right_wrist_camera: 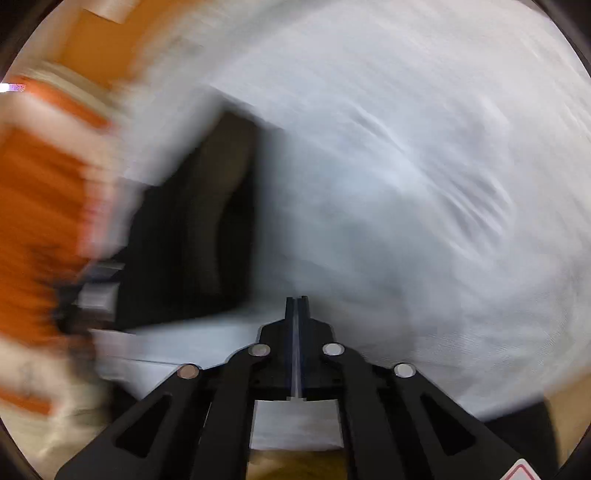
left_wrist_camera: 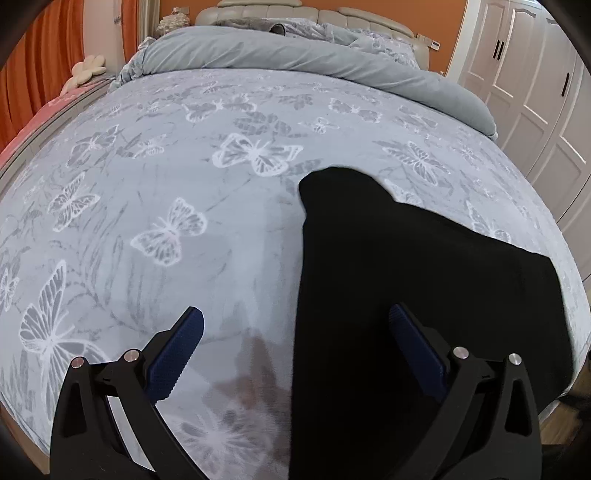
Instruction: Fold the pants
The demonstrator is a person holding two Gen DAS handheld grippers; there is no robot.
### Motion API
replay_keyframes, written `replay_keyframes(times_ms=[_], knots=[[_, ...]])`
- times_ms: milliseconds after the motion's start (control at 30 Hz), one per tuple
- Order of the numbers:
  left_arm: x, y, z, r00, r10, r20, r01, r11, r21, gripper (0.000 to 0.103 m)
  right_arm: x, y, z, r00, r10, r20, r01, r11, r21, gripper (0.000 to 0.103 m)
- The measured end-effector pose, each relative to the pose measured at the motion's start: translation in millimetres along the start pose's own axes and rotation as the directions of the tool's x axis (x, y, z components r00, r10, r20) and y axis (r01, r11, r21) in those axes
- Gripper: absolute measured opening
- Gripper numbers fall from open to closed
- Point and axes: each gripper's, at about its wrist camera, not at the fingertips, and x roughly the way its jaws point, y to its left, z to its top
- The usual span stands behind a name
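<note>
Black pants (left_wrist_camera: 406, 277) lie flat on the butterfly-print bed sheet (left_wrist_camera: 166, 184), at the near right part of the bed. My left gripper (left_wrist_camera: 295, 319) hovers open above their left edge, with the right finger (left_wrist_camera: 410, 332) over the black cloth and the left finger (left_wrist_camera: 184, 339) over bare sheet. The right wrist view is blurred. There my right gripper (right_wrist_camera: 297, 300) is shut with nothing between its pads, over pale sheet (right_wrist_camera: 406, 184). The pants (right_wrist_camera: 192, 229) show as a dark patch to its left.
A grey duvet (left_wrist_camera: 295, 59) is bunched at the head of the bed below a padded headboard (left_wrist_camera: 258, 11). White wardrobe doors (left_wrist_camera: 535, 92) stand along the right side. Orange curtains (left_wrist_camera: 40, 55) hang on the left. Wooden floor (left_wrist_camera: 569, 417) shows past the bed's near right corner.
</note>
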Motion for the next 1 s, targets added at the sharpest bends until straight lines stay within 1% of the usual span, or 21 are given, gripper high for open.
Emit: replay_keyframes(times_ms=[33, 67, 100, 133, 167, 233, 300, 367, 400, 500, 533, 567, 600, 633, 667, 700, 733, 800, 867, 967, 1000], knots=[[3, 1, 0, 1.0, -0.001, -0.009, 0.001, 1.0, -0.005, 0.098, -10, 2, 4, 1.0, 0.004, 0.031, -0.004, 1.0, -0.01, 0.0], [3, 2, 0, 1.0, -0.007, -0.013, 0.007, 1.0, -0.011, 0.098, -28, 1, 10, 0.993, 0.019, 0.115, -0.019, 1.0, 0.003, 0.007], [3, 3, 2, 1.0, -0.014, -0.019, 0.014, 1.0, -0.02, 0.098, -39, -2, 17, 0.987, 0.026, 0.158, -0.031, 0.999, 0.029, 0.018], [3, 3, 3, 1.0, -0.017, -0.02, 0.017, 0.999, -0.029, 0.098, -46, -3, 25, 0.982, 0.051, 0.181, -0.06, 0.997, 0.046, 0.026], [3, 4, 3, 1.0, -0.02, -0.022, 0.019, 0.999, -0.04, 0.098, -50, 1, 41, 0.978, 0.093, 0.187, -0.101, 0.994, 0.034, 0.028], [5, 3, 5, 0.999, -0.029, -0.03, 0.027, 0.998, -0.053, 0.098, -36, 17, 61, 0.988, 0.068, 0.141, -0.067, 0.998, -0.011, 0.029], [5, 2, 4, 0.999, -0.027, -0.03, 0.025, 0.998, -0.049, 0.098, 0, 39, 85, 1.0, 0.003, 0.03, -0.001, 0.996, -0.089, 0.03], [5, 2, 4, 0.999, -0.027, -0.027, 0.026, 0.999, -0.037, 0.098, 37, 60, 98, 0.998, -0.043, -0.038, 0.037, 0.989, -0.145, 0.04], [5, 3, 4, 0.999, -0.03, -0.029, 0.029, 0.999, -0.035, 0.098, 43, 64, 101, 0.998, -0.047, -0.035, 0.041, 0.985, -0.17, 0.04], [4, 8, 2, 0.999, -0.038, -0.036, 0.036, 0.998, -0.055, 0.098, 39, 89, 108, 0.998, -0.05, 0.038, 0.059, 0.963, -0.263, 0.019], [5, 10, 1, 0.998, -0.045, -0.04, 0.043, 0.997, -0.064, 0.098, 22, 99, 109, 0.995, -0.013, 0.1, 0.043, 0.948, -0.314, 0.017], [5, 10, 1, 0.998, -0.051, -0.044, 0.048, 0.996, -0.07, 0.098, 19, 106, 115, 0.992, 0.006, 0.126, 0.037, 0.94, -0.338, 0.017], [5, 12, 1, 0.997, -0.056, -0.046, 0.053, 0.996, -0.075, 0.098, 23, 96, 121, 0.991, -0.026, 0.132, 0.068, 0.943, -0.326, 0.016], [6, 11, 1, 0.997, -0.058, -0.045, 0.054, 0.996, -0.075, 0.098, 40, 77, 125, 0.991, -0.102, 0.09, 0.124, 0.948, -0.295, 0.018], [8, 11, 1, 0.997, -0.061, -0.049, 0.058, 0.996, -0.072, 0.098, 54, 66, 125, 0.99, -0.128, 0.052, 0.138, 0.95, -0.279, 0.022], [10, 9, 0, 0.996, -0.074, -0.058, 0.07, 0.995, -0.066, 0.098, 48, 55, 123, 0.994, -0.077, 0.082, 0.094, 0.968, -0.232, 0.025], [10, 8, 0, 0.995, -0.076, -0.062, 0.072, 0.995, -0.063, 0.098, 37, 55, 122, 0.992, -0.076, 0.096, 0.095, 0.972, -0.217, 0.034], [9, 6, -1, 0.997, -0.059, -0.052, 0.055, 0.997, -0.06, 0.098, 11, 67, 110, 0.981, -0.076, 0.18, 0.12, 0.962, -0.246, 0.034], [6, 5, -1, 0.997, -0.061, -0.049, 0.058, 0.997, -0.054, 0.098, 1, 86, 93, 0.983, -0.056, 0.174, 0.112, 0.939, -0.326, 0.034], [6, 3, -2, 0.998, -0.054, -0.045, 0.052, 0.997, -0.058, 0.098, 21, 97, 57, 0.986, -0.155, 0.061, 0.166, 0.878, -0.45, 0.032], [7, 3, -2, 0.998, -0.051, -0.045, 0.048, 0.997, -0.058, 0.098, 21, 101, 50, 0.983, -0.173, 0.058, 0.179, 0.852, -0.491, 0.032]])
